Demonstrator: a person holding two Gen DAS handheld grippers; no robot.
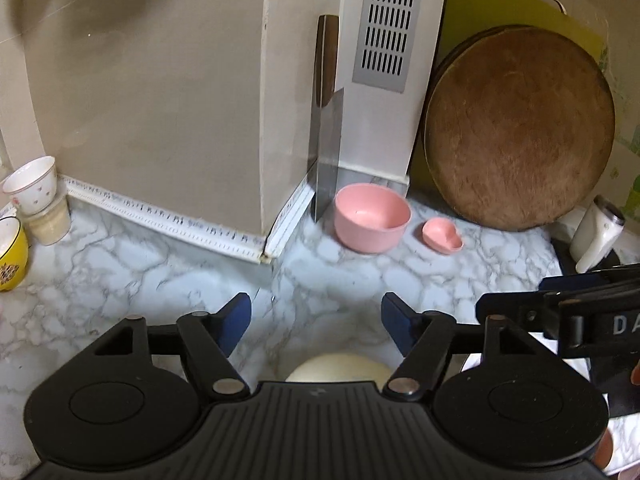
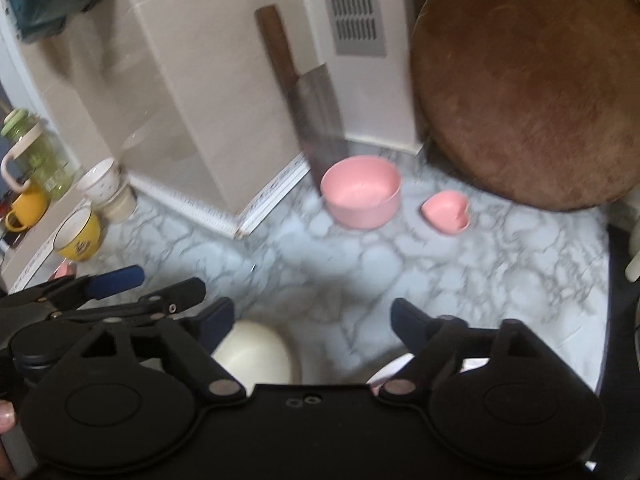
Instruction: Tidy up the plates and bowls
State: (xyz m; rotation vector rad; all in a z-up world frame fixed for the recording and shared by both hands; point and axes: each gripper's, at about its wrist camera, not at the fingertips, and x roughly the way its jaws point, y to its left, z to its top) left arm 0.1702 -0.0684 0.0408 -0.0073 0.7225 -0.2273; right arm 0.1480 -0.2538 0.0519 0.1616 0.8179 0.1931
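A pink bowl (image 1: 372,218) (image 2: 361,197) stands on the marble counter by the wall corner. A small pink heart-shaped dish (image 1: 442,235) (image 2: 446,212) sits just right of it. A cream bowl (image 1: 338,368) (image 2: 254,354) lies close under both grippers, partly hidden. My left gripper (image 1: 316,322) is open and empty above the cream bowl. My right gripper (image 2: 312,326) is open and empty, with the cream bowl by its left finger. The left gripper also shows at the left of the right wrist view (image 2: 120,280).
A cleaver (image 1: 328,140) (image 2: 312,120) leans on the wall behind the pink bowl. A round wooden board (image 1: 520,128) (image 2: 528,88) leans at the right. A yellow bowl (image 1: 10,254) (image 2: 78,240) and stacked cups (image 1: 38,196) (image 2: 106,186) stand at the left. A white device (image 1: 596,236) stands right.
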